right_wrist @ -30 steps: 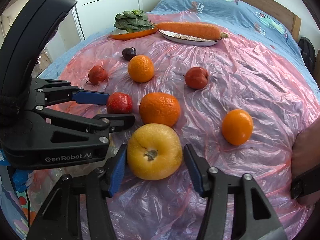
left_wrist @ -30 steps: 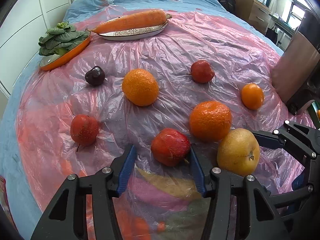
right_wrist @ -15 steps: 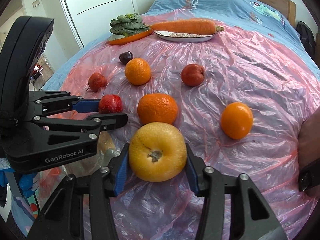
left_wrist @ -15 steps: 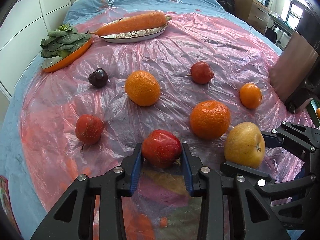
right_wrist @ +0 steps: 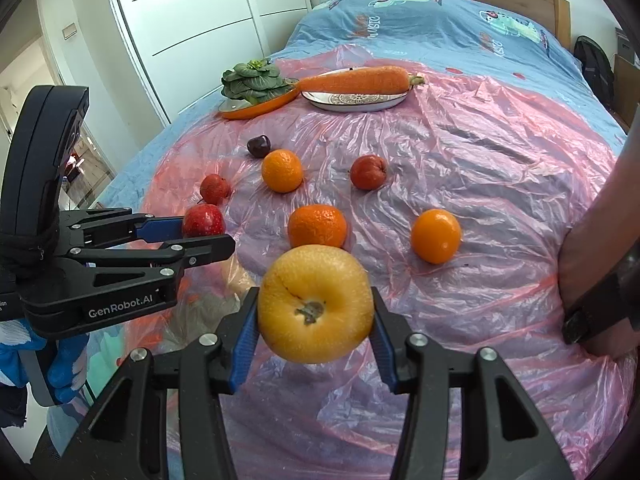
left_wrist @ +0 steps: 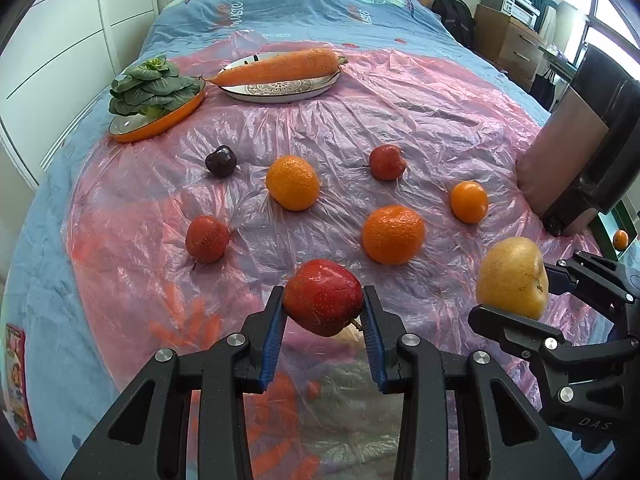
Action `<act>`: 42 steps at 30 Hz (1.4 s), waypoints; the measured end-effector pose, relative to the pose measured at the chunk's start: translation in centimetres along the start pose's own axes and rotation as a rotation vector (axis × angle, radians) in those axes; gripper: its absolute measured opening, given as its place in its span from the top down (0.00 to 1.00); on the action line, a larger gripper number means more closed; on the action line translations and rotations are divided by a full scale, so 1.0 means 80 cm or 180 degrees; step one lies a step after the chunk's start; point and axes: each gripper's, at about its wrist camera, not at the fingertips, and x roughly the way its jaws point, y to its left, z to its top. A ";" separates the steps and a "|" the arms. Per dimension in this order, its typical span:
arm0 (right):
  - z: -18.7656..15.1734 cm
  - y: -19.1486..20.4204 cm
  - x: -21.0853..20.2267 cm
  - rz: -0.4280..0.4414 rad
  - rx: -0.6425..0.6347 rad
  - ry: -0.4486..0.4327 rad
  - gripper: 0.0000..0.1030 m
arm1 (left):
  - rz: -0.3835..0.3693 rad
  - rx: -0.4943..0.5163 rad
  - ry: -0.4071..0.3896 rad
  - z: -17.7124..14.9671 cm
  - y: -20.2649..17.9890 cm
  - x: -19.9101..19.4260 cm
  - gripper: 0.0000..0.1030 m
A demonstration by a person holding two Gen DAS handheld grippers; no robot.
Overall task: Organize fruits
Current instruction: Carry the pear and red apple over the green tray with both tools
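Now left gripper [left_wrist: 324, 312] clamps red apple [left_wrist: 323, 297], right gripper [right_wrist: 314, 316] clamps yellow pear [right_wrist: 315, 304]; both above sheet [left_wrist: 420, 120].

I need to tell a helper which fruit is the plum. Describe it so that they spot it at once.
On the pink plastic sheet over the bed, look just below the orange-rimmed plate of greens. The plum lies there, the only dark purple fruit.

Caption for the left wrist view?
Left gripper holds a red apple above the sheet; right gripper holds a pear.
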 end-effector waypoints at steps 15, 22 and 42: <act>-0.047 -0.013 -0.078 -0.0126 0.0141 -0.0079 0.14 | -0.0132 0.0035 -0.0090 -0.031 -0.043 -0.056 0.69; -0.072 -0.037 -0.116 -0.0242 0.0297 -0.0152 0.14 | -0.0211 0.0097 -0.0093 -0.046 -0.071 -0.076 0.69; -0.141 -0.124 -0.216 -0.0651 0.0765 -0.0371 0.14 | -0.0607 0.0469 -0.0102 -0.061 -0.185 -0.121 0.69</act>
